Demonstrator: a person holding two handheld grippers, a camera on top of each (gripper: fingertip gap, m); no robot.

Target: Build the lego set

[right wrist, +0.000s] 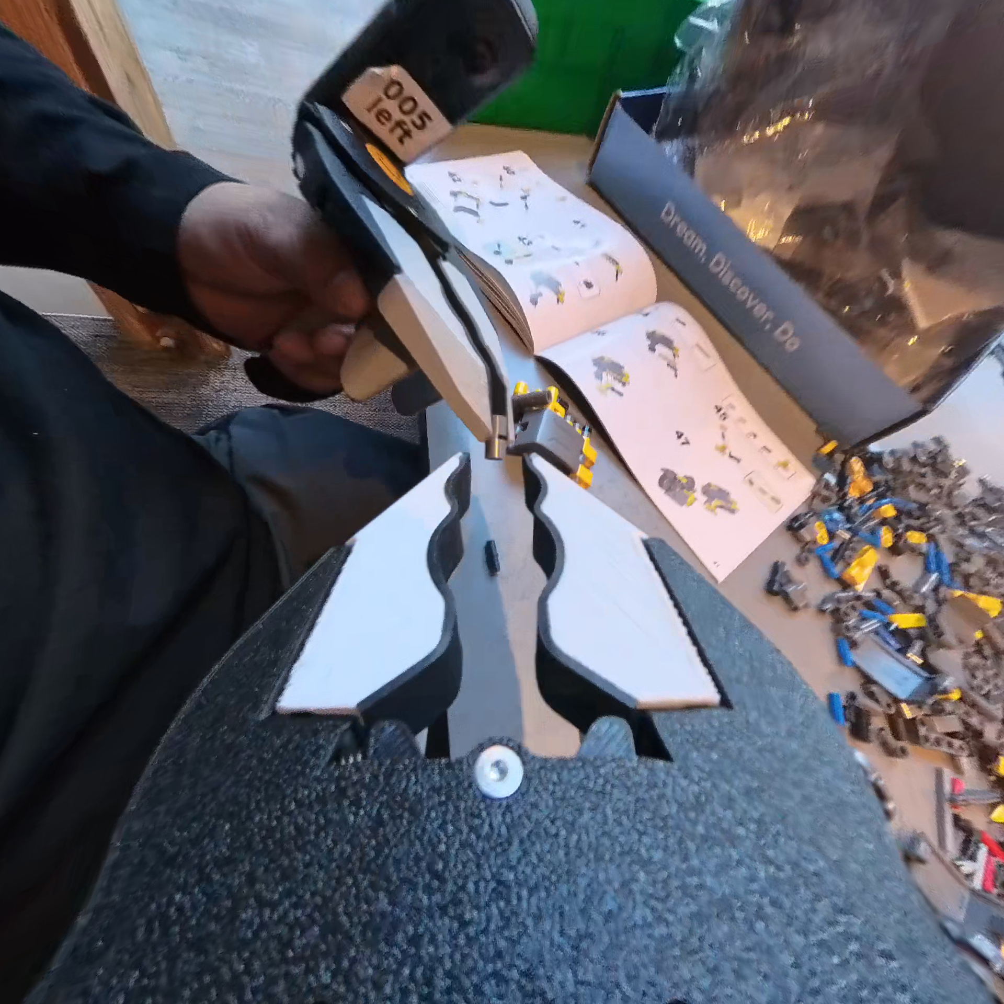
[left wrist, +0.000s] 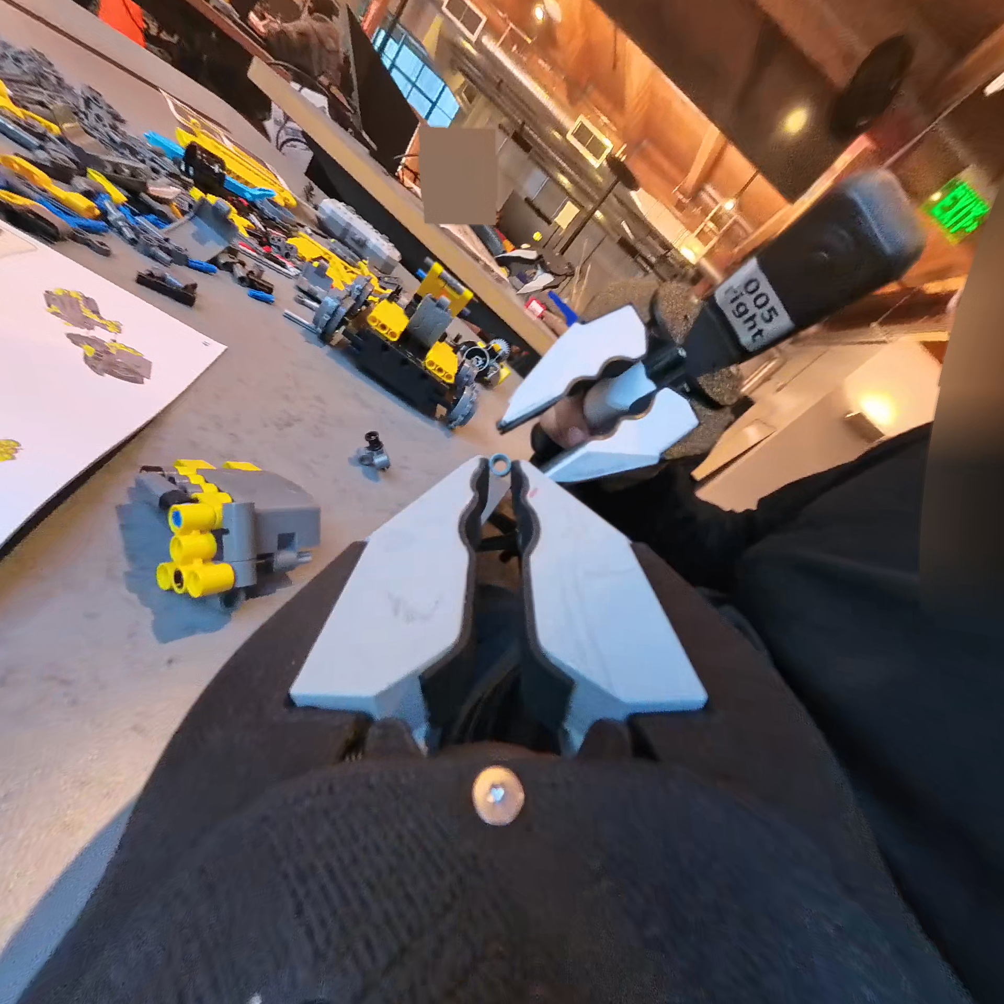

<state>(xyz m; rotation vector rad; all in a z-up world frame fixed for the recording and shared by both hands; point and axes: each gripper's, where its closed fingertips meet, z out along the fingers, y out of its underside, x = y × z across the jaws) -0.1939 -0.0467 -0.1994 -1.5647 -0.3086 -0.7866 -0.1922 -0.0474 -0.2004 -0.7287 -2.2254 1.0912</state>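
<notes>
1. Left wrist view showed the left tool (left wrist: 500, 466) nearly closed, pinching a small grey ring-ended piece (left wrist: 499, 463) at its very tips, above the bench (left wrist: 282, 413) edge.
2. Right wrist view showed the right tool (right wrist: 497, 462) parted and empty, just beside that piece (right wrist: 495, 441).
3. A grey-and-yellow brick assembly (left wrist: 217, 535) lay near the left tool; an open instruction booklet (right wrist: 641, 380) and loose bricks (right wrist: 891, 587) sat beyond.
4. The piece looked light, stiff and slippery; only a small end was free for a second grip.
</notes>
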